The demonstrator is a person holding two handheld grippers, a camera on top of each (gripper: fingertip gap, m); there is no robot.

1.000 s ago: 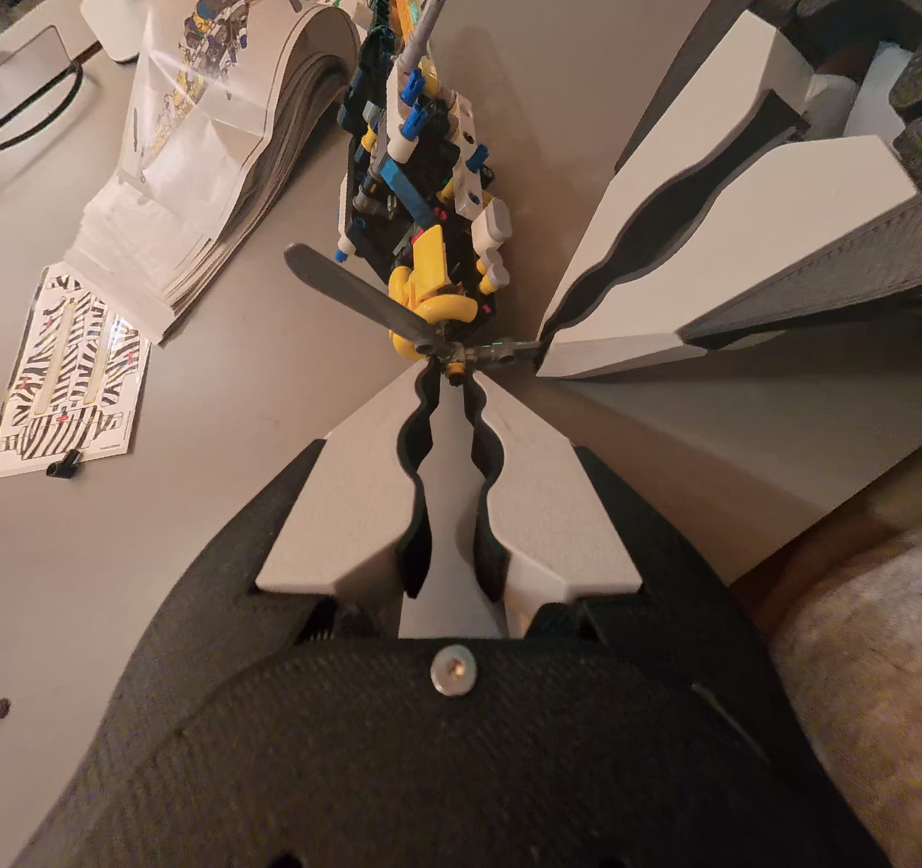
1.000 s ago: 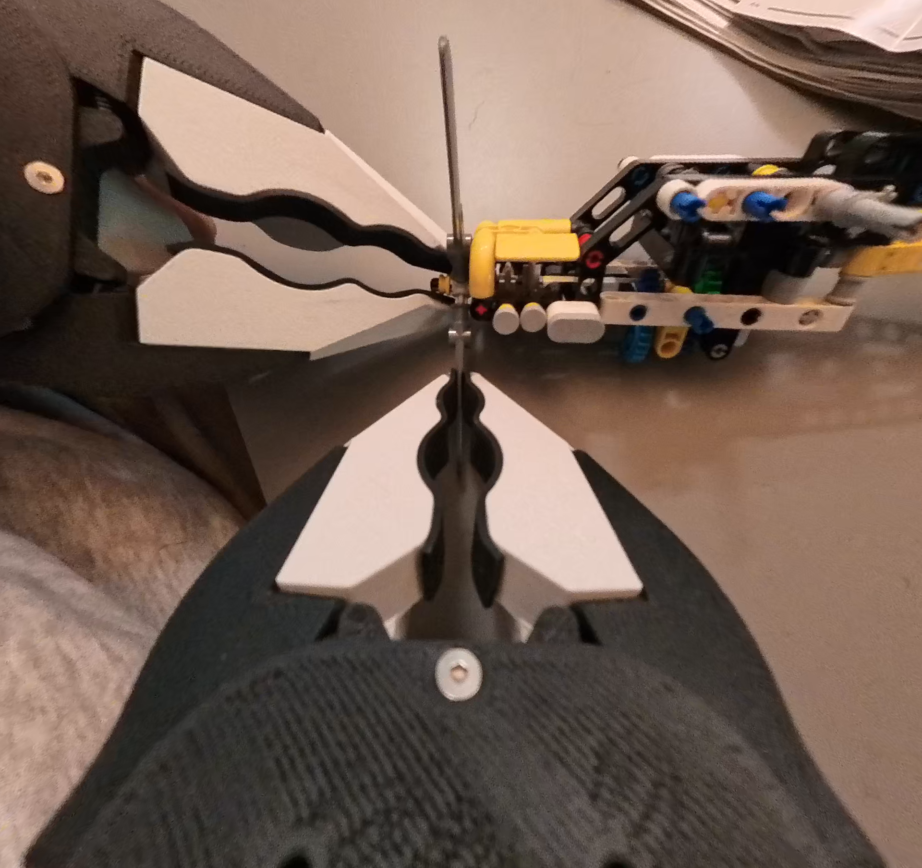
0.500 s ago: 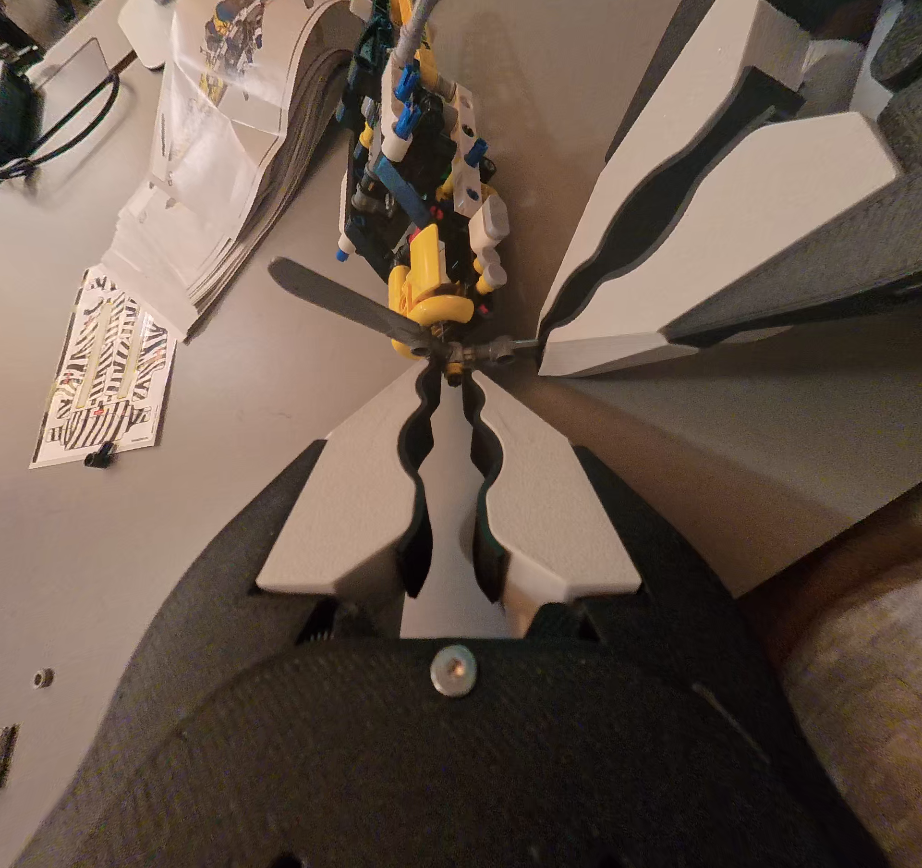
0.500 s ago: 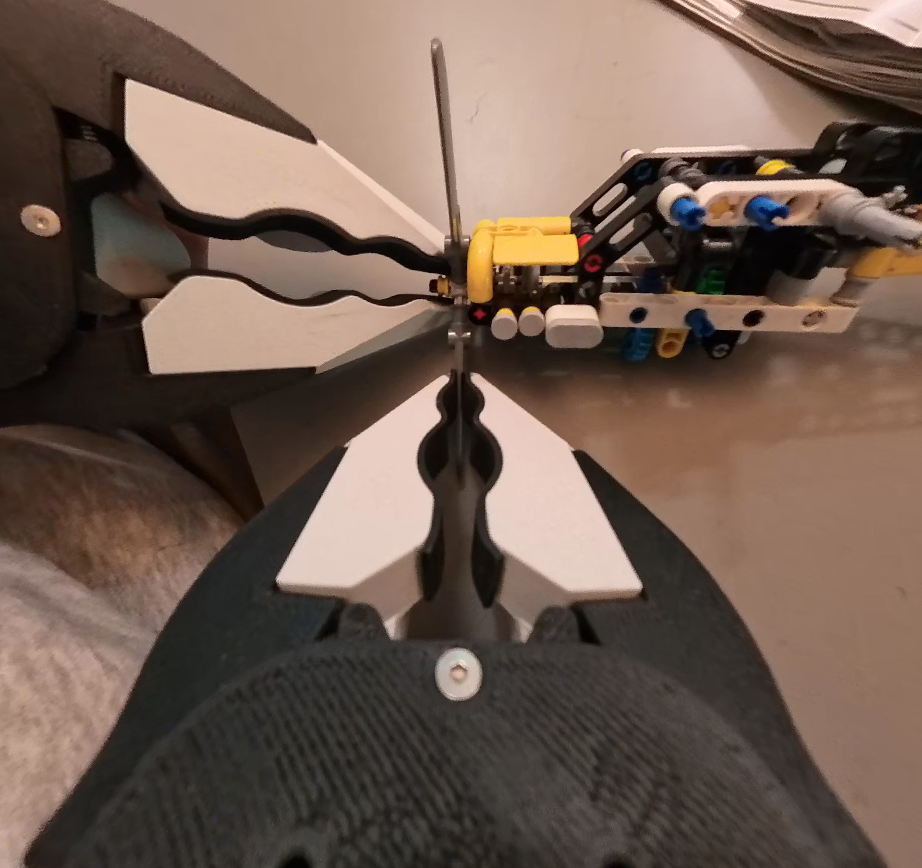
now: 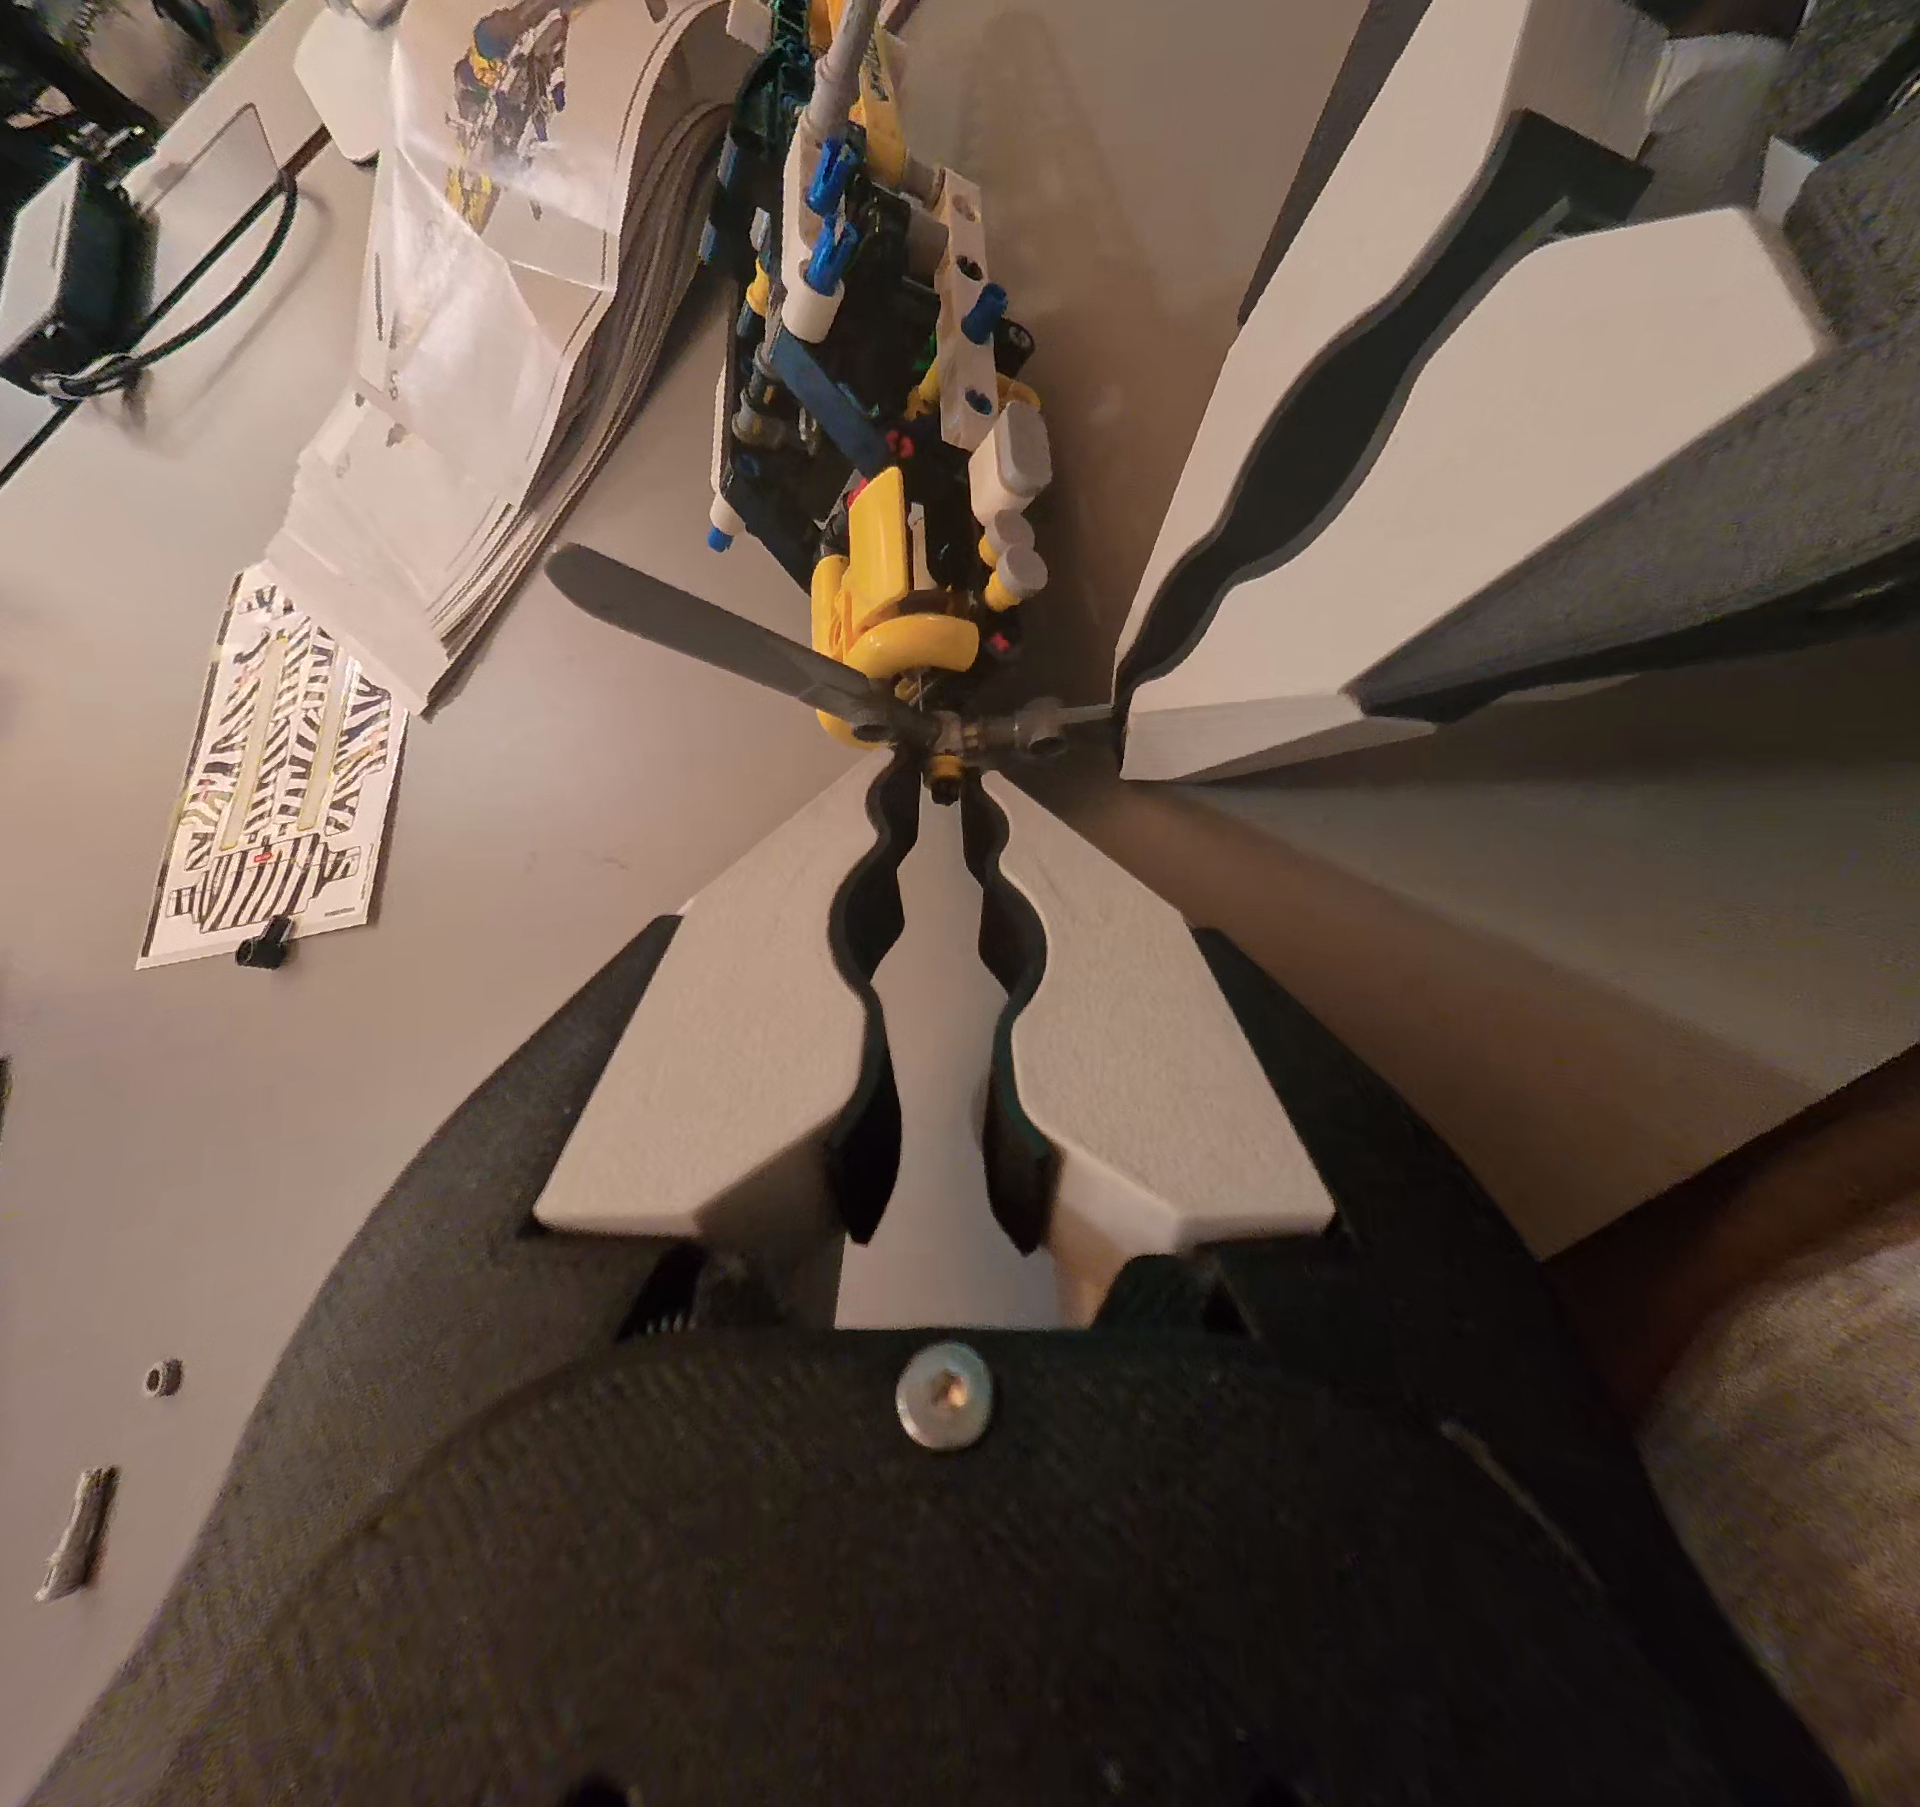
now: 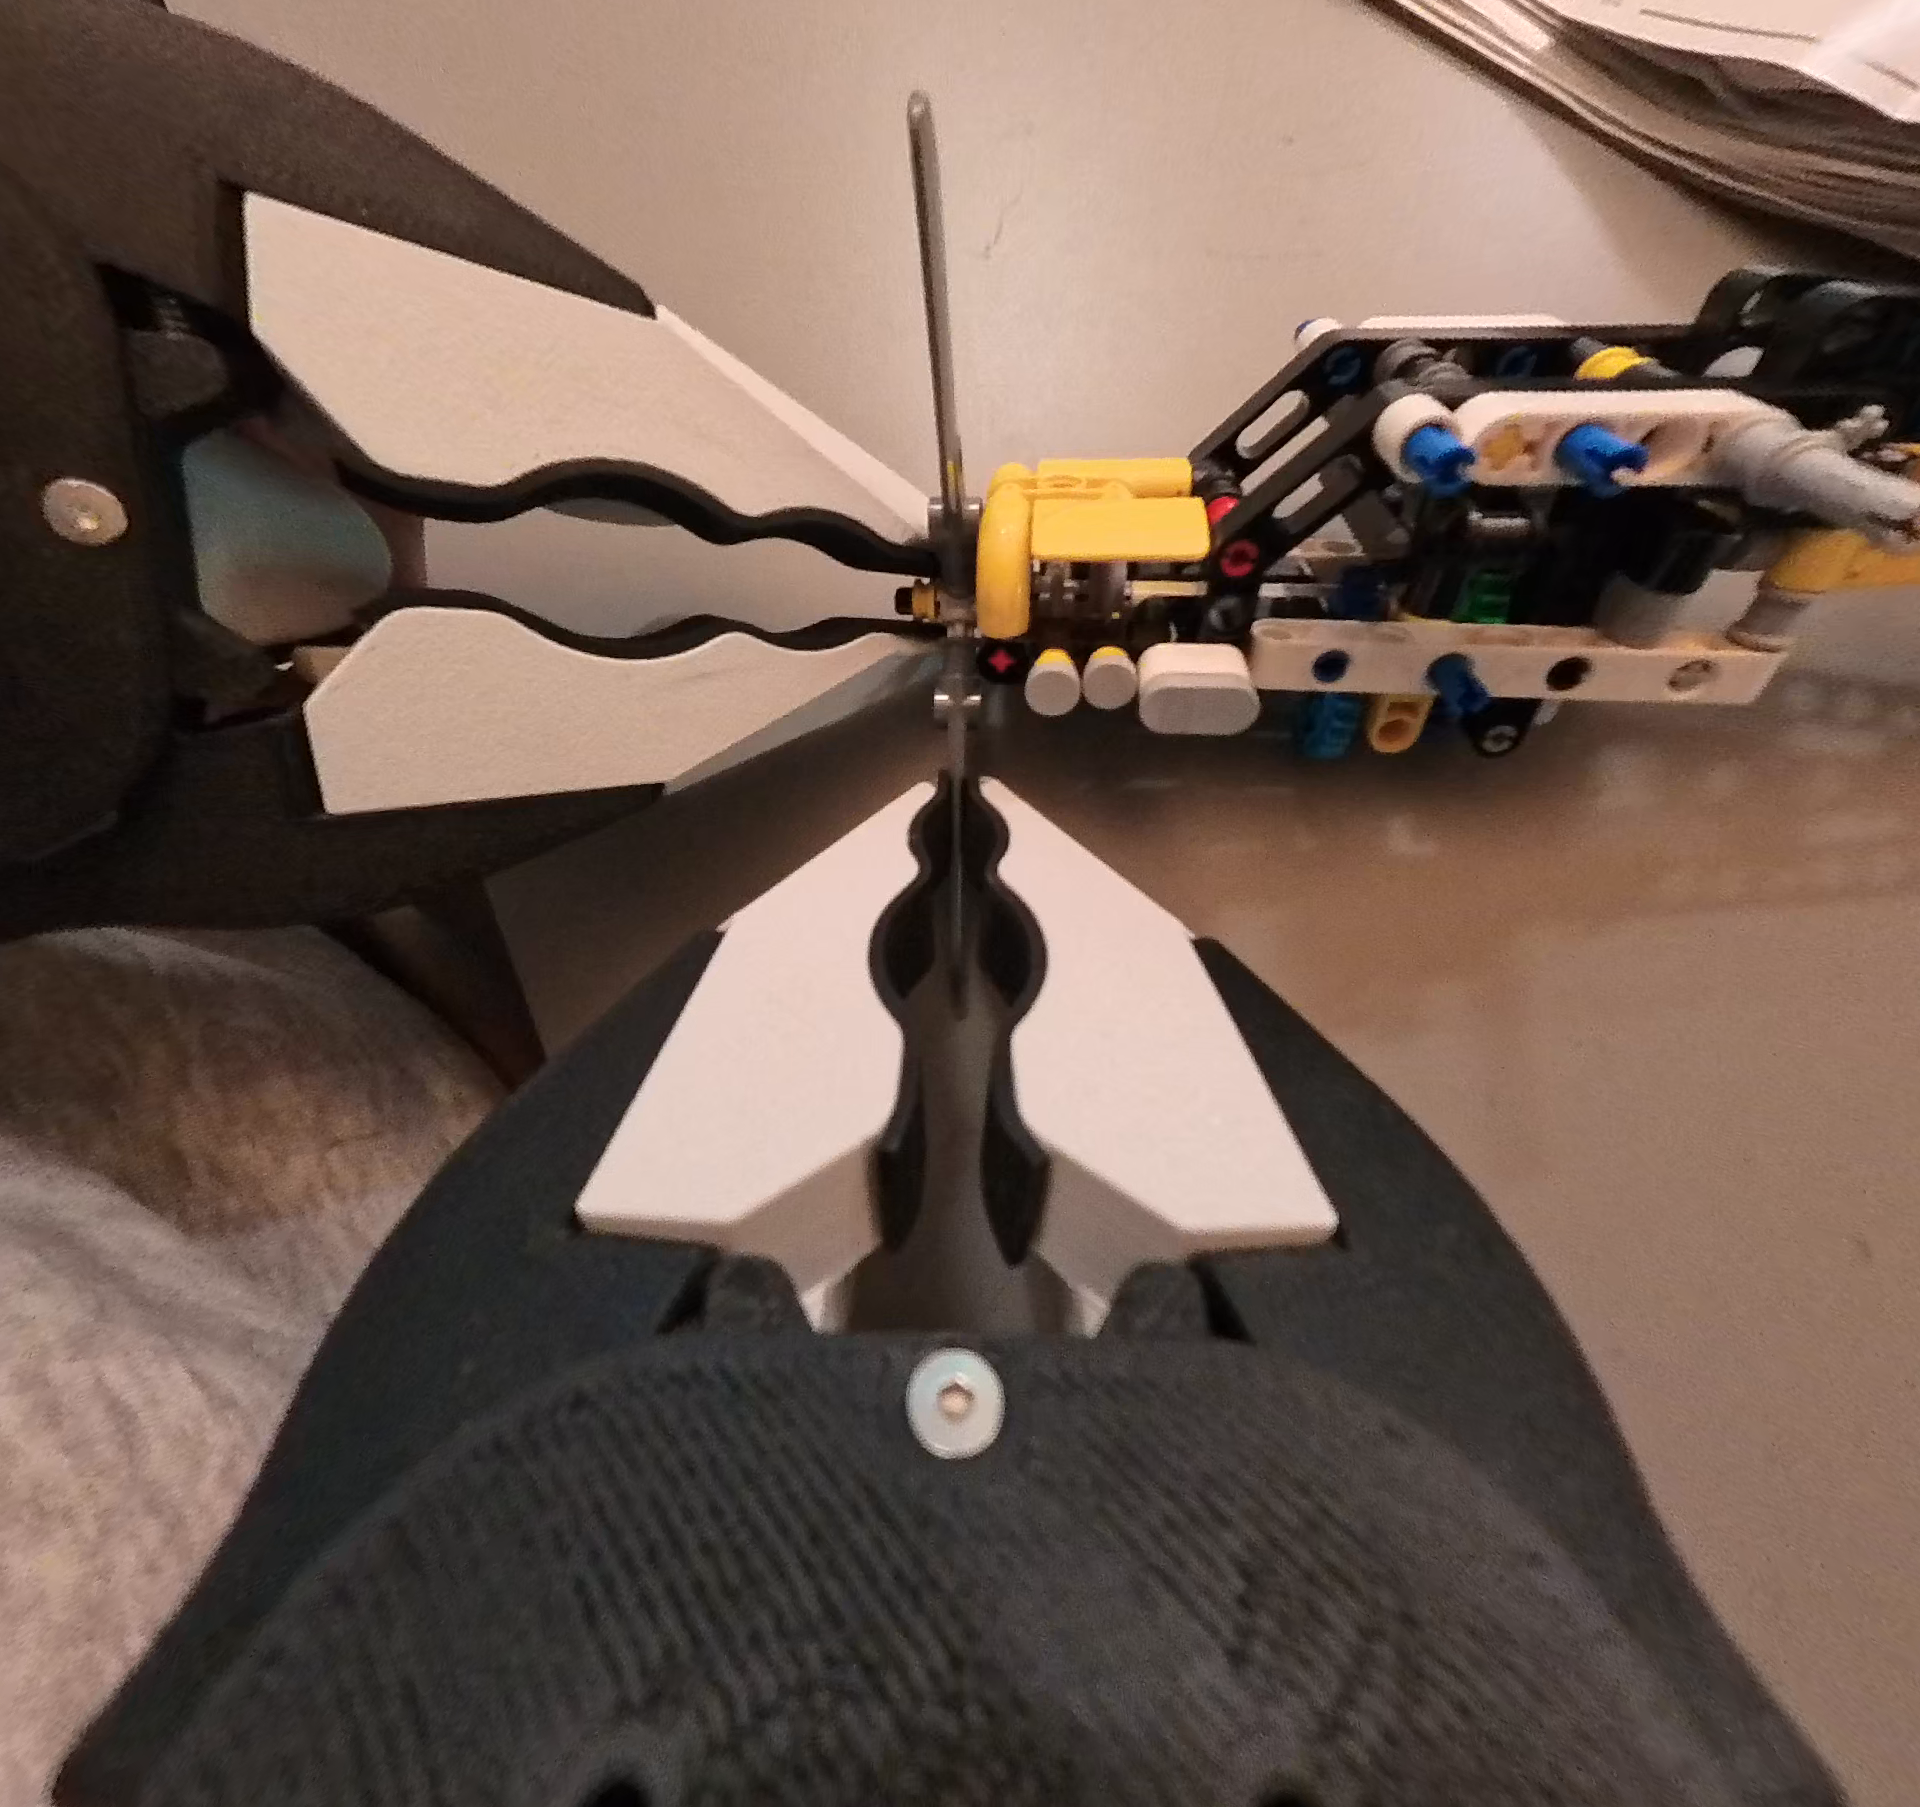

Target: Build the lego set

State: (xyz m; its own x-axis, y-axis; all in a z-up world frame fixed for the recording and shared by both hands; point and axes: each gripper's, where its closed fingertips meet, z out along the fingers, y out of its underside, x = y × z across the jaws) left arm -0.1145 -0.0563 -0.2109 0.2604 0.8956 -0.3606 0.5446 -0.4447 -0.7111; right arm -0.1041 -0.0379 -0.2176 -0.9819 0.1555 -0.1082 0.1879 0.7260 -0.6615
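**Left wrist view: both grippers meeting at the propeller hub**

Left wrist view showed the left gripper (image 5: 940, 789) with its jaws set narrowly around the small yellow axle tip (image 5: 942, 770) at the nose of the model (image 5: 883, 407); a slim gap remained between the fingertips, and whether they truly pinched the tip could not be told. The right gripper (image 5: 1120, 734) came in from the right, its jaws clenched on one grey propeller blade (image 5: 1081, 715). The opposite blade (image 5: 707, 630) stuck out freely to the left.

The model lay on its side on the grey table (image 5: 520, 926), nose toward the grippers, tail pointing away beside the open manual (image 5: 488, 303). The manual's pages carried printed pictures; no writing could be read. A sticker sheet (image 5: 275, 770) with zebra stripes lay left of the blade, a small black pin (image 5: 263, 949) touching its lower edge. Two tiny loose parts (image 5: 156, 1375) rested near the left border. A black cable (image 5: 239, 271) looped at the far left.

In the right wrist view the right gripper (image 6: 956, 786) held the lower blade (image 6: 958, 884) edge-on, the left gripper (image 6: 914, 599) reaching in from the left. The upper blade (image 6: 932, 303) rose straight. The model (image 6: 1403, 583) stretched rightward. Open table lay beyond the blade and to the lower right; the table edge ran close beneath both grippers, with grey fabric (image 6: 156, 1238) below it.
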